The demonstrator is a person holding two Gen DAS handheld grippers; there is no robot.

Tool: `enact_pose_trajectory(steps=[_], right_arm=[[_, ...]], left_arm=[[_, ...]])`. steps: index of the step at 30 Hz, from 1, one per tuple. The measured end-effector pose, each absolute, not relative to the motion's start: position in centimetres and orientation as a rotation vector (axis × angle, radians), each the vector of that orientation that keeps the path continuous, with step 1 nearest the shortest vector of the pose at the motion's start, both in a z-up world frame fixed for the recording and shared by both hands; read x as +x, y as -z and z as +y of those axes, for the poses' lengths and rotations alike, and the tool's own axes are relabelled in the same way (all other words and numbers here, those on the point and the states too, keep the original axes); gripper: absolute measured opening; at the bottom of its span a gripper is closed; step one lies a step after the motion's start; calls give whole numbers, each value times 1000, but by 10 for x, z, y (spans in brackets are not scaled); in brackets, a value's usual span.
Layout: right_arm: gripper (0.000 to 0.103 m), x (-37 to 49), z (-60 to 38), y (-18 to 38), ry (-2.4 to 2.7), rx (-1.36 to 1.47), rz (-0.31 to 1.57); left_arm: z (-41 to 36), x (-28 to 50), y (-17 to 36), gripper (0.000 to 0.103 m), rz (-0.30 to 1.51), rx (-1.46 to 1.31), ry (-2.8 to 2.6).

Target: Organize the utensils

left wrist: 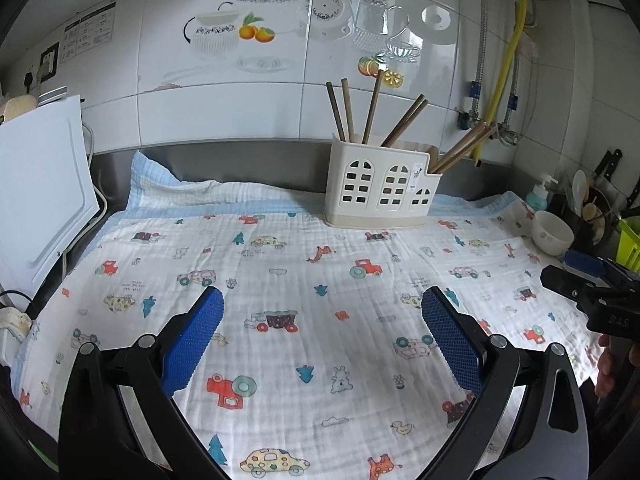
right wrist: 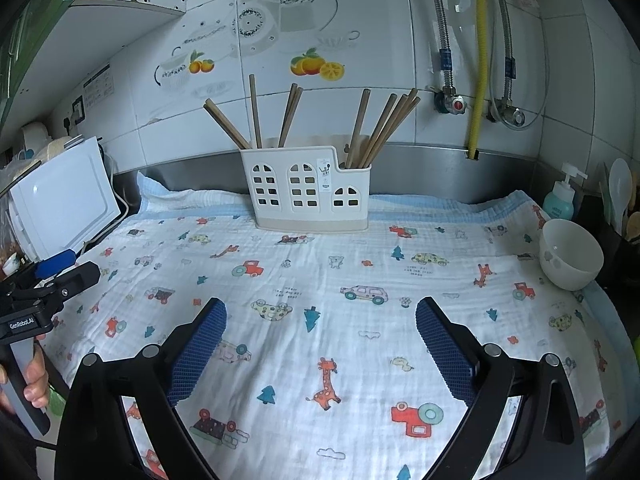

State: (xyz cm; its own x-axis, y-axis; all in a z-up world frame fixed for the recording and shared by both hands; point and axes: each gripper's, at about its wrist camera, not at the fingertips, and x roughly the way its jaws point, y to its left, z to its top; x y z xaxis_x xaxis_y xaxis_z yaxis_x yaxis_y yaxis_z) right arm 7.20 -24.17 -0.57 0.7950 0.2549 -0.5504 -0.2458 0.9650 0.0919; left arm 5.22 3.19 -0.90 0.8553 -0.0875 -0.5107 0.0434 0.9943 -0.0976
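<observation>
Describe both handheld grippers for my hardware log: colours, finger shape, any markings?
Both are matte black plastic with silver pivot bolts and two splayed fingers faced with blue, bumpy-textured pads. The left gripper carries white "GenRobot.AI" lettering and a grey handle. The right gripper shows embossed "DAS" letters.

A cream plastic utensil holder [right wrist: 308,190], shaped like a small house with arched window cut-outs, is standing upright at the far middle of the counter, against the steel backsplash. Brown wooden chopsticks [right wrist: 290,114] are sticking up out of it, leaning at different angles. Several are fanning out in the taller left section, and a tighter bunch [left wrist: 460,152] is tilting to the right in the lower right section.
</observation>
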Motion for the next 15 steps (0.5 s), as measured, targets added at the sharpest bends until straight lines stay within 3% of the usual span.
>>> enact_pose_trajectory(steps=[15], right_arm=[[93, 72, -238, 9, -277, 15, 604]], left_arm=[[29, 53, 13, 98, 555, -80, 70]])
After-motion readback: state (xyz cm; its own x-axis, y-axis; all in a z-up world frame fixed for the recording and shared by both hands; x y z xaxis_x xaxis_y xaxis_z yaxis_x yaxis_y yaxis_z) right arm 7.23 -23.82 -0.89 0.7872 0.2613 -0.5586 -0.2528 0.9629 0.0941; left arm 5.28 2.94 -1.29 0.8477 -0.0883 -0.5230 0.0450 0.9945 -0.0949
